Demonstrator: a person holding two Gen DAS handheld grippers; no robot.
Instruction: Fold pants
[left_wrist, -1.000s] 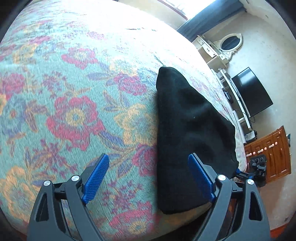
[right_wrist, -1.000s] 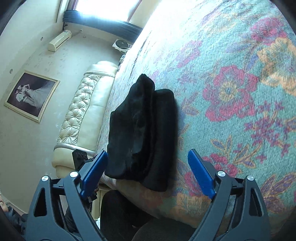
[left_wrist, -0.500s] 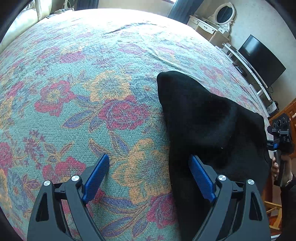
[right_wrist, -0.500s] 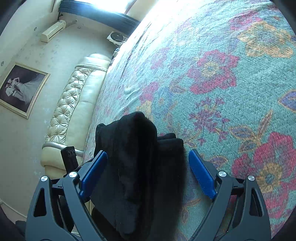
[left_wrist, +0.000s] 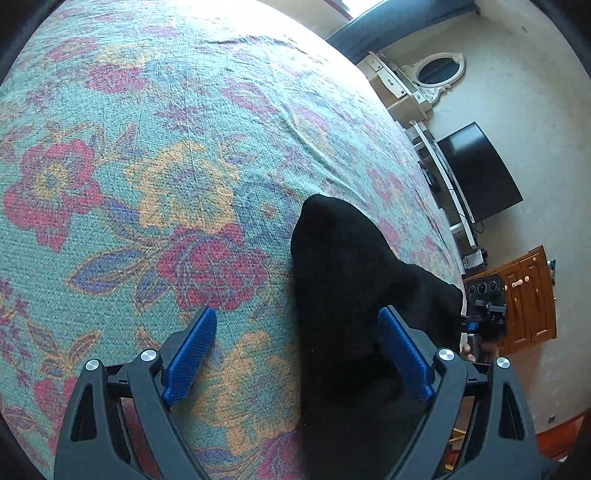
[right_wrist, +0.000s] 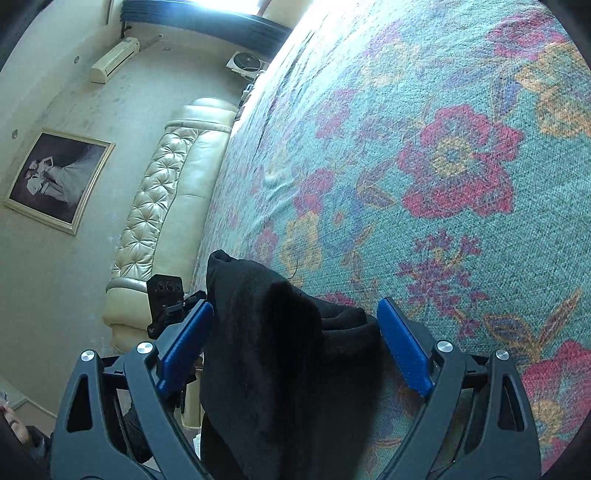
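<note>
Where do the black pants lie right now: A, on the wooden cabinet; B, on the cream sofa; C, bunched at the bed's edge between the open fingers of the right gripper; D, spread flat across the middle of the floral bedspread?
C: the black pants sit bunched at the edge of the floral bedspread, between the spread blue fingers of the right gripper, which do not press on them.

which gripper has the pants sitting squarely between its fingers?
The right gripper: the black pants fill the gap between its open fingers. The left gripper straddles mostly floral bedspread, with the pants only by one finger.
</note>
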